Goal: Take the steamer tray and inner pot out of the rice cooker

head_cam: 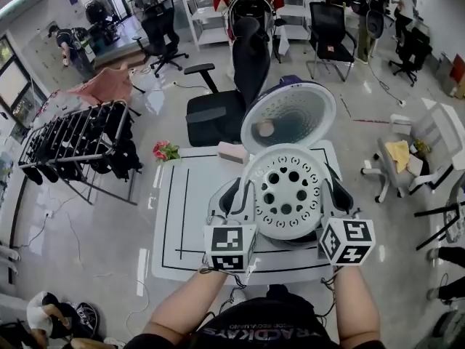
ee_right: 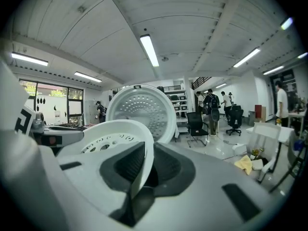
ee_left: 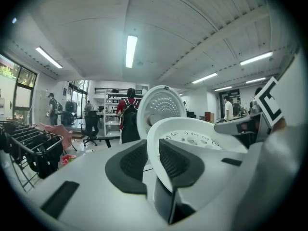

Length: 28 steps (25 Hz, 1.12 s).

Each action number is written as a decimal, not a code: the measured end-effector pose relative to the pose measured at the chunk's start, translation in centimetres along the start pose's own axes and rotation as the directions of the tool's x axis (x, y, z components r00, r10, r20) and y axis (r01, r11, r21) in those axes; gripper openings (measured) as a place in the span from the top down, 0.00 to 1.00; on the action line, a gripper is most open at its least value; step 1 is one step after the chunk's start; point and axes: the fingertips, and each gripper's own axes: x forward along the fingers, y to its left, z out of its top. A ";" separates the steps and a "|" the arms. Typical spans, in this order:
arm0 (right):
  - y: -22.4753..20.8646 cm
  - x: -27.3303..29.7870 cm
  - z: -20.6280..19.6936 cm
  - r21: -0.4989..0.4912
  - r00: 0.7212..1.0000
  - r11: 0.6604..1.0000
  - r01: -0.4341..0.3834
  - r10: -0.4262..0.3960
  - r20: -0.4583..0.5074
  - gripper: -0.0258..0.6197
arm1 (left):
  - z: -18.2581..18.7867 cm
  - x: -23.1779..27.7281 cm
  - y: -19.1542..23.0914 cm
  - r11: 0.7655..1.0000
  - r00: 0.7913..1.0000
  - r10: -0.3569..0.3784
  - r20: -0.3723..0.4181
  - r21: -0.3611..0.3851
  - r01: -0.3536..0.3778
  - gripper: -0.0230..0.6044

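Steamer tray: the white perforated steamer tray [head_cam: 287, 191] sits in the air in front of the open rice cooker lid [head_cam: 289, 115], over the middle of the bench [head_cam: 174, 217]. It looks lifted clear of the cooker, but it hides the cooker body beneath it.
Left tongs: the left tongs [ee_left: 153, 158] pinch the tray's thin rim between their ribbed pads on the tray's left side.
Right tongs: the right tongs [ee_right: 144, 165] pinch the rim on the opposite side, with the rim running between the pads.
Inner pot: not visible in any view. Judged to be in the cooker under the tray, so about half the task remains.
Risk 1, pivot: only 2 narrow grips hold the tray, on opposite sides. It can swing about the line between them and tip its front or back edge down.
Risk 2, slip: the rim is smooth, thin plastic. If either hand eases its squeeze, that side can slide out and the tray drops on the cooker or the bench.
Risk 3, uneven hands: if 1 hand goes higher or further out than the other, the rim twists in the pads and may pop free.
Risk 4, lid: the raised lid stands just behind the tray. A move away from the person could knock the tray's far edge against it.
Risk 5, set-down: a pink box [head_cam: 232, 151] lies near the far bench edge, so the free surface to the left looks safer.
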 end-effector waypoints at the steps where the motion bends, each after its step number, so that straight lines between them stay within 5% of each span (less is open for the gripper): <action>1: 1.2 0.3 0.1 -0.007 1.000 1.000 -0.022 0.022 0.001 0.87 | -0.2 -0.7 1.1 1.000 1.000 0.022 0.004 -0.007 -0.022 0.84; 7: 10.1 2.1 0.6 -0.047 0.986 0.985 -0.168 0.168 -0.007 0.87 | -1.3 -6.1 8.6 0.984 0.985 0.173 0.009 -0.049 -0.173 0.84; 13: 20.0 4.0 -0.3 -0.092 0.948 0.944 -0.318 0.316 -0.040 0.87 | -3.4 -12.7 16.1 0.944 0.947 0.320 -0.016 -0.081 -0.320 0.84; 21: 30.8 4.2 -2.0 -0.123 0.902 0.894 -0.430 0.423 -0.083 0.87 | -6.4 -20.3 23.4 0.900 0.907 0.413 -0.080 -0.116 -0.420 0.84; 28: 34.6 5.8 -4.0 -0.123 0.887 0.879 -0.460 0.447 -0.118 0.87 | -9.0 -21.6 26.7 0.886 0.899 0.421 -0.125 -0.157 -0.437 0.84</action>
